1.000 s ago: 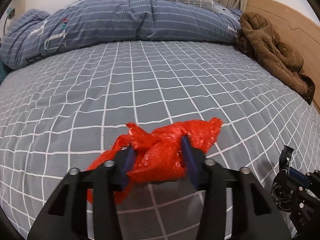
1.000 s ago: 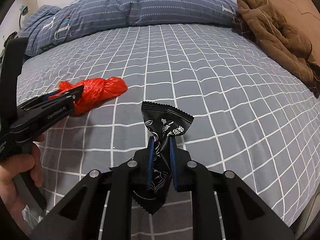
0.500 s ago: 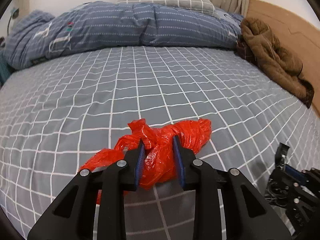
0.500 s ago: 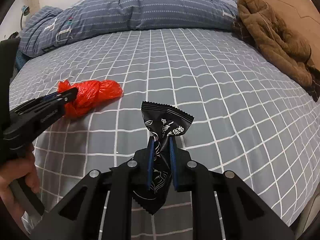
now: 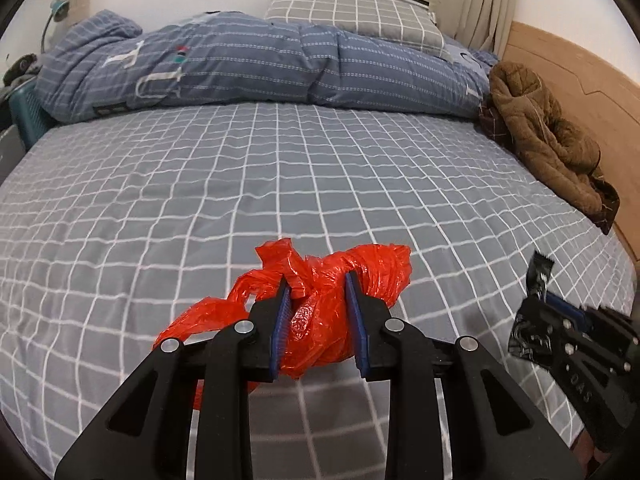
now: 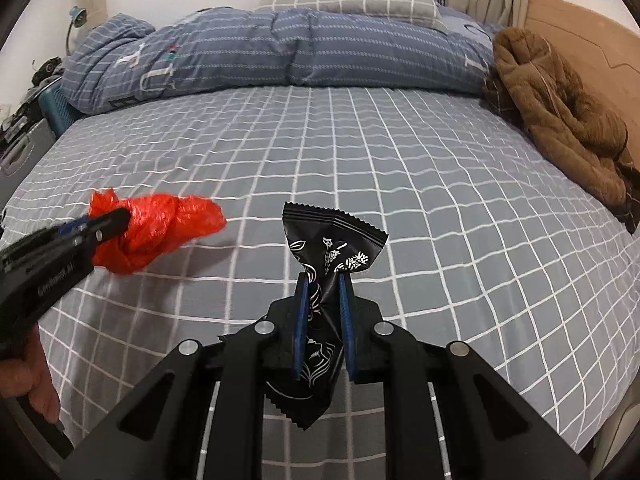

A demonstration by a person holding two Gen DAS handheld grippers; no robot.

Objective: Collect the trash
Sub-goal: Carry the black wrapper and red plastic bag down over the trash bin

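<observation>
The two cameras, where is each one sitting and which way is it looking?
Left wrist: rides the left gripper, looking along its jaws across the bed toward the quilt; red bag clamped; right gripper at the right edge.
Right wrist: rides the right gripper, facing likewise; black wrapper clamped; left gripper and a hand at left.
Shared: bed, quilt, brown jacket, both trash pieces.

L tongs [image 5: 316, 284] clamp red bag [image 5: 320, 320].

A bed [image 5: 280, 184] in a grey checked sheet carries a rumpled blue duvet [image 5: 248, 68] along its far edge and a brown jacket [image 5: 548, 140] at its right edge
</observation>
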